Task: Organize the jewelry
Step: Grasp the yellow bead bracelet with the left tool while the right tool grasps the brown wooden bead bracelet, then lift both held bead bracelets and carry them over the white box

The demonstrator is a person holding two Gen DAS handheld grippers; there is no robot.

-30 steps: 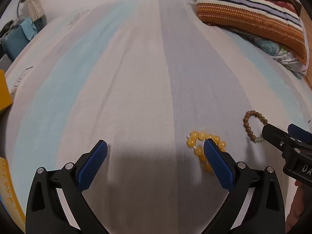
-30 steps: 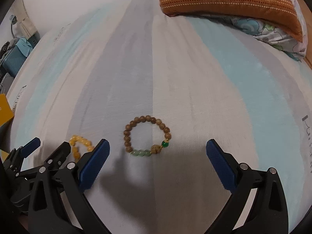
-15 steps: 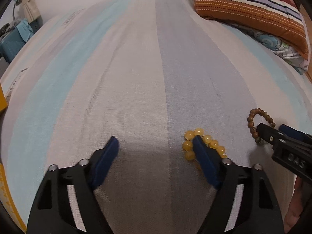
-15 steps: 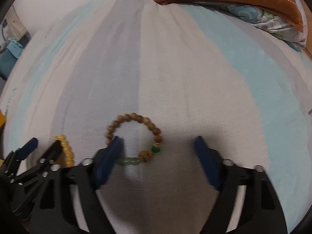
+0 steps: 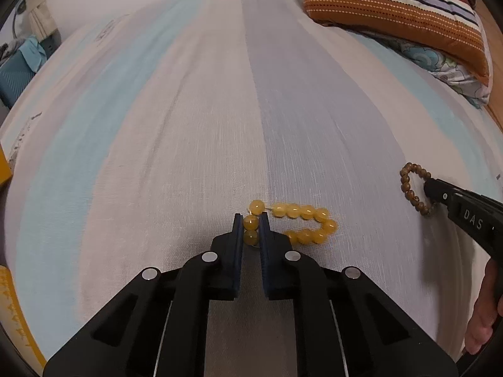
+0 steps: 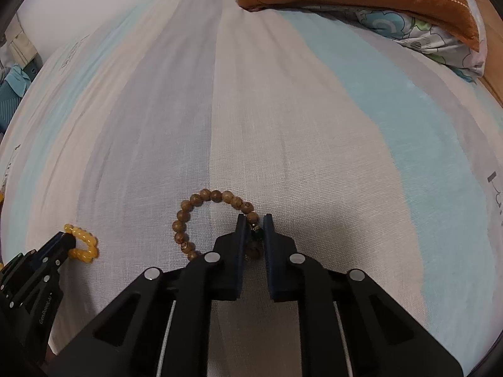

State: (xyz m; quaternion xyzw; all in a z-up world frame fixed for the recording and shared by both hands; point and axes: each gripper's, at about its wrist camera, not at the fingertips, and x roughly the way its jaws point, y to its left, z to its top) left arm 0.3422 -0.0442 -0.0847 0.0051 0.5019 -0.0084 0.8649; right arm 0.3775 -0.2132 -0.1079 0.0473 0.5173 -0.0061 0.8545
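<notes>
A yellow bead bracelet (image 5: 301, 221) lies on the striped bedsheet; my left gripper (image 5: 251, 220) is shut on its left end, two beads pinched between the blue pads. The bracelet also shows in the right wrist view (image 6: 82, 242). A brown wooden bead bracelet (image 6: 201, 212) with green beads lies to the right; my right gripper (image 6: 253, 221) is shut on its right side, over the dark green bead. In the left wrist view the brown bracelet (image 5: 408, 188) shows with the right gripper (image 5: 435, 188) on it.
The striped bedsheet (image 5: 188, 125) covers the bed. A striped orange pillow (image 5: 393, 9) and a floral pillow (image 5: 440, 66) lie at the far right. A yellow box edge (image 5: 4, 169) is at the left. Blue items (image 5: 19, 62) stand beyond the bed's left side.
Both grippers moved forward and closed from wide open: the left onto the yellow bracelet, the right onto the brown bracelet. The yellow bracelet has been squeezed into a longer loop.
</notes>
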